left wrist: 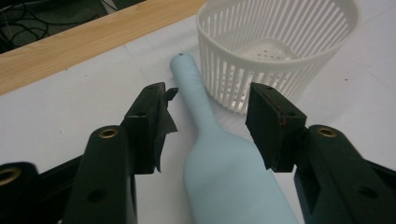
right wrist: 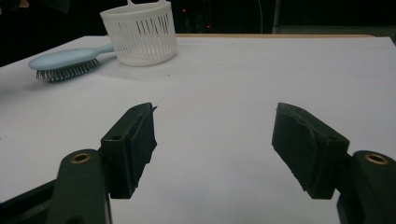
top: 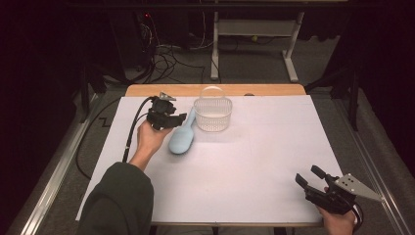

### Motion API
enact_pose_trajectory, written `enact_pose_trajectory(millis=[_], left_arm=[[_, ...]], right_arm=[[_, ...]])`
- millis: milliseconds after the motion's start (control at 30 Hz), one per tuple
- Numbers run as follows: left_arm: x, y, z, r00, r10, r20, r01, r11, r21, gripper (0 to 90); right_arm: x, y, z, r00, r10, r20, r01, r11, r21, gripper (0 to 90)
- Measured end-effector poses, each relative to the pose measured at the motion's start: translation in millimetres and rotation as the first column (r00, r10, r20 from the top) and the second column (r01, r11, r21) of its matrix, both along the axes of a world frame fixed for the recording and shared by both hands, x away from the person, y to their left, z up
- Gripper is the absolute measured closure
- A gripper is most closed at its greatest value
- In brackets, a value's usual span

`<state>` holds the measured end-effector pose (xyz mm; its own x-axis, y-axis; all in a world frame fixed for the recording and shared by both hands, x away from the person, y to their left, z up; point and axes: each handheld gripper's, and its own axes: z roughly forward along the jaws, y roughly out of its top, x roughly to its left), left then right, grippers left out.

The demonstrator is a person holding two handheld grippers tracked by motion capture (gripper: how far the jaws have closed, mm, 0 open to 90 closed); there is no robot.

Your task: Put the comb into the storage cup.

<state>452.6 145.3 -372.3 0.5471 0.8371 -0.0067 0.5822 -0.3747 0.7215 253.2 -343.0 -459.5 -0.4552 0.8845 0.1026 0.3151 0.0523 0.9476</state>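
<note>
Hairbrush (top: pixel 181 138), pale blue, lies bristles down on the white sheet (top: pixel 254 161) that covers the table, in the far left part, well in from the left edge. Its handle runs toward the far edge and ends just beside the white basket (top: pixel 213 115); in the left gripper view the handle tip (left wrist: pixel 181 59) sits close to the basket wall (left wrist: pixel 261 70), contact not certain. Basket stands upright near the middle of the far edge, slatted sides, handle arch raised.

Left gripper (top: pixel 169 116) hovers over the brush handle. Jaws apart, one on each side of the brush neck (left wrist: pixel 205 126), clear gap both sides; nothing grasped. Left hand (top: pixel 149 137) and dark green sleeve (top: pixel 117 200) reach in from the near edge.

Right gripper (top: pixel 309 180) sits at the near right corner, well apart from brush and basket. Jaws spread wide over bare sheet, nothing between them.

Wooden tabletop strip (top: pixel 215 90) shows beyond the sheet along the far edge.
</note>
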Motion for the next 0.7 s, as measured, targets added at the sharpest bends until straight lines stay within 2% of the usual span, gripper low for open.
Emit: enact_pose_trajectory(millis=[67, 200, 333, 467, 600, 700], left_arm=[[4.6, -4.4, 2.7, 0.9995, -0.012, -0.03, 0.013, 0.9996, 0.026, 50.6], [10.1, -11.0, 5.5, 0.9987, -0.01, -0.05, 0.013, 0.998, 0.062, 52.4], [16.6, -15.0, 6.1, 0.9963, -0.023, -0.083, 0.028, 0.9978, 0.061, 55.7], [24.2, -18.3, 3.8, 0.9909, -0.043, -0.127, 0.05, 0.9976, 0.048, 61.0], [31.8, -21.2, 0.8, 0.986, -0.038, -0.162, 0.047, 0.9973, 0.057, 69.5], [37.1, -22.7, -2.6, 0.9831, -0.022, -0.182, 0.037, 0.9961, 0.079, 76.1]], right_arm=[[0.0, -0.2, 0.1, 1.0, -0.001, 0.0, 0.001, 1.0, 0.001, 30.9], [-0.4, -0.4, 0.4, 1.0, -0.009, 0.004, 0.009, 1.0, -0.003, 30.9], [-0.9, -0.6, 0.6, 0.9999, -0.012, 0.003, 0.012, 0.9999, -0.001, 31.0], [-0.8, -0.3, 0.5, 0.9999, -0.011, 0.004, 0.011, 0.9999, -0.001, 31.0], [-1.1, -0.9, 0.7, 0.9999, -0.012, 0.001, 0.012, 0.9999, -0.004, 31.0], [-1.2, -0.9, 0.7, 0.9999, -0.013, 0.001, 0.013, 0.9999, -0.004, 31.0]])
